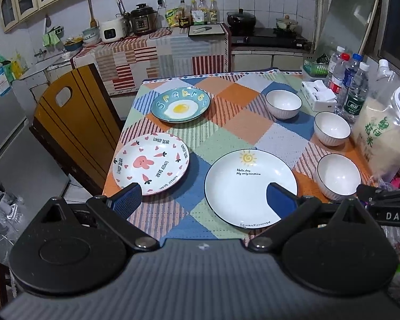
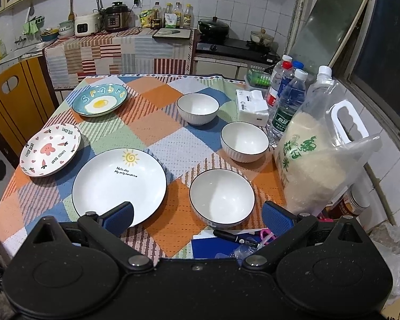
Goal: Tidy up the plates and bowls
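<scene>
1. I hold the left gripper (image 1: pixel 202 200) above the near edge of the bench (image 1: pixel 242 122), its blue-padded fingers (image 1: pixel 126 200) spread wide and empty.
2. I hold the right gripper (image 2: pixel 197 213) likewise, its fingers (image 2: pixel 276 217) wide, gripping nothing.
3. Nearest lie the large white round plate with a sun motif (image 1: pixel 250 186) and, to its right, the first white ceramic bowl with a dark rim (image 2: pixel 222 196). They sit near each other, not touching.
4. Left of the sun plate: the white plate printed with a pink rabbit and carrots (image 1: pixel 150 164).
5. Further back: the second white bowl (image 2: pixel 244 141), then the third white bowl (image 2: pixel 198 108), and the blue-green plate with a fried-egg print (image 1: pixel 180 105).
6. My recommended step: stack bowls with the right gripper, plates with the left. Pinch each rim squarely and lower slowly; glazed ceramic is likely to slip.
7. Keep clear of the clear bag of rice (image 2: pixel 314 165) beside the bowls.
</scene>
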Demonstrator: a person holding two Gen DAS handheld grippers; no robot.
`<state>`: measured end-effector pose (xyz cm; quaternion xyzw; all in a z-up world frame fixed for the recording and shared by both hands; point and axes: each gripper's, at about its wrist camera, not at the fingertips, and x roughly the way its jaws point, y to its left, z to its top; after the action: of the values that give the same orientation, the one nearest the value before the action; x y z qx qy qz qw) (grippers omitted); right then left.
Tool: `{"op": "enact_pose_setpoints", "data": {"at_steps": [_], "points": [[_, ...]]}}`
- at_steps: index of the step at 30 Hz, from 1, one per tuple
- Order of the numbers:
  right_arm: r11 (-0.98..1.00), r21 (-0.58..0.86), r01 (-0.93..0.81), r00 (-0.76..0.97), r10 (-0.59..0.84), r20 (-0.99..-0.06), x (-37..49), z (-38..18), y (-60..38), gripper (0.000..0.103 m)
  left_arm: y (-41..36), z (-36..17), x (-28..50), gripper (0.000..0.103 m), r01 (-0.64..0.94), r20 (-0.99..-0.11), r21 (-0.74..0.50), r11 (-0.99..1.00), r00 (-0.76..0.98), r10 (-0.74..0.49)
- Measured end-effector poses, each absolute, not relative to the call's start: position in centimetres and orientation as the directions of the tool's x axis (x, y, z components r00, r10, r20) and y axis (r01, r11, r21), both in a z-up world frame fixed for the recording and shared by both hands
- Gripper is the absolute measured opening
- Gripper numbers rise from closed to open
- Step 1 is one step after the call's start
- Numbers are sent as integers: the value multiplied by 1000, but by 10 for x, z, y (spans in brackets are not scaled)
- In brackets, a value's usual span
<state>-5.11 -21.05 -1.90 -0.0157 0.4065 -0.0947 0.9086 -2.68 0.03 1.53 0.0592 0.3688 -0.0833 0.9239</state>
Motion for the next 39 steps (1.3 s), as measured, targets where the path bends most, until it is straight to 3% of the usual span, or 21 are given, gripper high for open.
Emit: {"op": "enact_pose_setpoints", "data": {"at_steps": [6,11,14,18,20,25,27,34,37,39], "points": [[987,-101,125,683,-159,-712,-50,-21,-209,103,4,11,-7,100,274,-724,-46,961,653,-221],[981,-191,-11,850,-92,-519,-60,-18,-199,103,6,3,15,100,248,-685,-3,969,706,-182],[978,-203,-50,883,-52,-466,-54,-26,-200,103,8,-9,35,100,269,-695,-4,963,692,-197],[939,-23,-344,832,293,-472,-45,-50,-218,101,4,-38,69,99,317,-778,-26,948,589,-218],[923,99,-371,766,365,-530,-30,-65,-226,100,4,-55,81,98,320,-788,-59,945,566,-241],[917,332,-219,645,391,-656,9,-124,-241,76,-3,-109,115,81,305,-825,-51,951,523,-212],[912,373,-172,621,395,-678,15,-149,-241,57,-4,-129,126,75,283,-843,-49,958,503,-192],[900,434,-51,588,378,-715,21,-199,-247,51,-2,-169,144,68,264,-872,-47,964,460,-168],[903,429,-7,583,353,-732,22,-207,-244,42,-5,-183,149,63,266,-892,-28,964,428,-144],[902,432,6,591,345,-729,24,-210,-244,30,-5,-192,152,53,271,-907,-42,962,393,-150]]}}
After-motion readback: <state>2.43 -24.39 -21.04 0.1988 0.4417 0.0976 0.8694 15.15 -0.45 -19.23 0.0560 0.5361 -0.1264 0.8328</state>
